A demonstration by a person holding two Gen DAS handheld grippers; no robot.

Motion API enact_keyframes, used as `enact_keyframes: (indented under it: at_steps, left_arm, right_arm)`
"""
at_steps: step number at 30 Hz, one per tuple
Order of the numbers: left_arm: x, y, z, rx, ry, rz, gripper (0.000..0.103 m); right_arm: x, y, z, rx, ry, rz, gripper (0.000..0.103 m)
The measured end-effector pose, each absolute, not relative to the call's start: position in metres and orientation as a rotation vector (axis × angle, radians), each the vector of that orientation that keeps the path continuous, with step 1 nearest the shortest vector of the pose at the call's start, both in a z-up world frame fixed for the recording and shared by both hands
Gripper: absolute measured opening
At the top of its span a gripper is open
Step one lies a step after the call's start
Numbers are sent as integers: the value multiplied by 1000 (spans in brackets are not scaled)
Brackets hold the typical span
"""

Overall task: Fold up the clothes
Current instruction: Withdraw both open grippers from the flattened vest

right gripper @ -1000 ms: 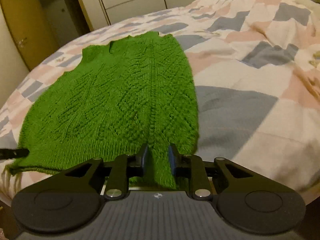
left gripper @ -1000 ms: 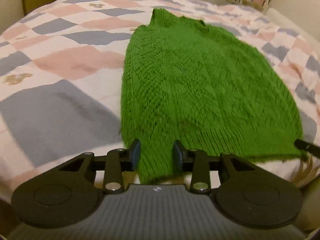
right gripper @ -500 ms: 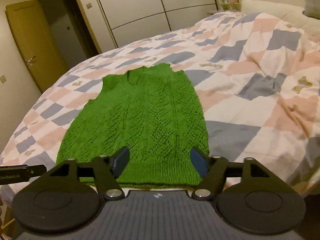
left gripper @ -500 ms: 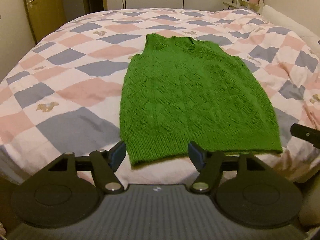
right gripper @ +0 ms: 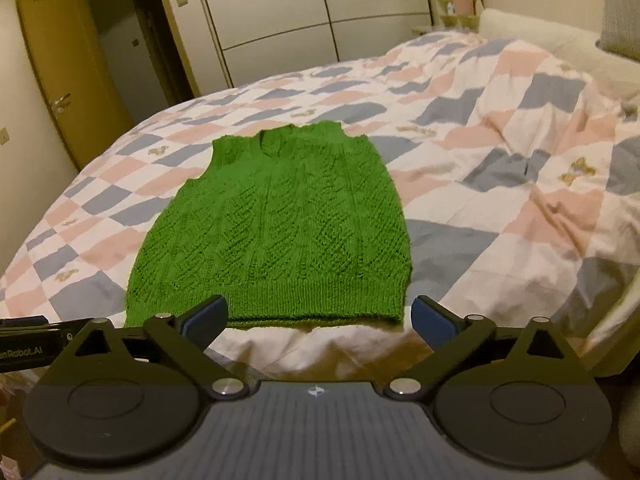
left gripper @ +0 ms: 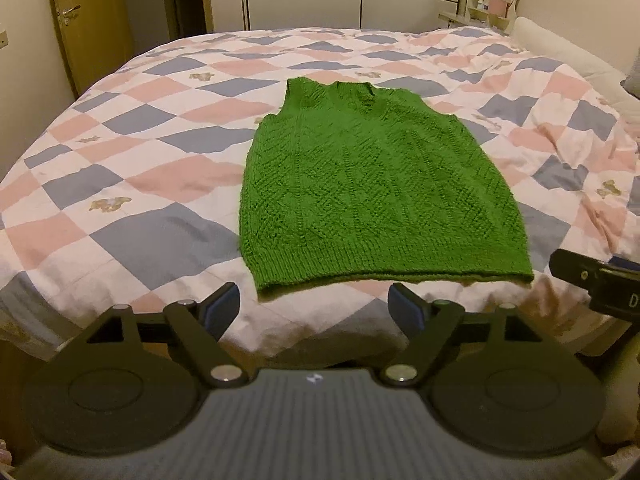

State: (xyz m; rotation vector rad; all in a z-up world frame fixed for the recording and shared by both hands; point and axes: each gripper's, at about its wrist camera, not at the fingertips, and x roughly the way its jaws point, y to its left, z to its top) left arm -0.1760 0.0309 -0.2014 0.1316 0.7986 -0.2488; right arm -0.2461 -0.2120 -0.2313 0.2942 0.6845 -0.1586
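A green knitted sleeveless vest [left gripper: 372,188] lies flat on the bed, neck away from me, hem toward me; it also shows in the right wrist view [right gripper: 276,232]. My left gripper [left gripper: 314,310] is open and empty, held back from the hem near its left corner. My right gripper [right gripper: 318,320] is open and empty, just short of the hem's right part. The right gripper's body shows at the right edge of the left wrist view [left gripper: 596,284].
The bed has a pink, grey and white checked quilt [left gripper: 120,184]. White wardrobe doors [right gripper: 272,12] and a wooden door [right gripper: 60,80] stand behind. A pillow [right gripper: 560,48] lies at the far right. The bed's front edge is just below the hem.
Both grippers let go of the vest's hem, opened wide and pulled back and up from the bed. The vest now lies flat and still.
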Motion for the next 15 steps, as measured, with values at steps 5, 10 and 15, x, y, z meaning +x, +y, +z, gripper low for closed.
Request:
enact_keyframes:
  at_steps: [5,10,15]
  left_arm:
    - [-187,33,-195,123,780,-257,83]
    - [-193,34,-191,123,762,-258,85]
    - [-195,38,-195,117,764,-262,86]
  right_arm:
    - [-254,-209,-224,298,659,-146,101]
    - [-259,-210,-221,306,651,-152,101]
    - [-259,-209,-223,299,659,-164,101]
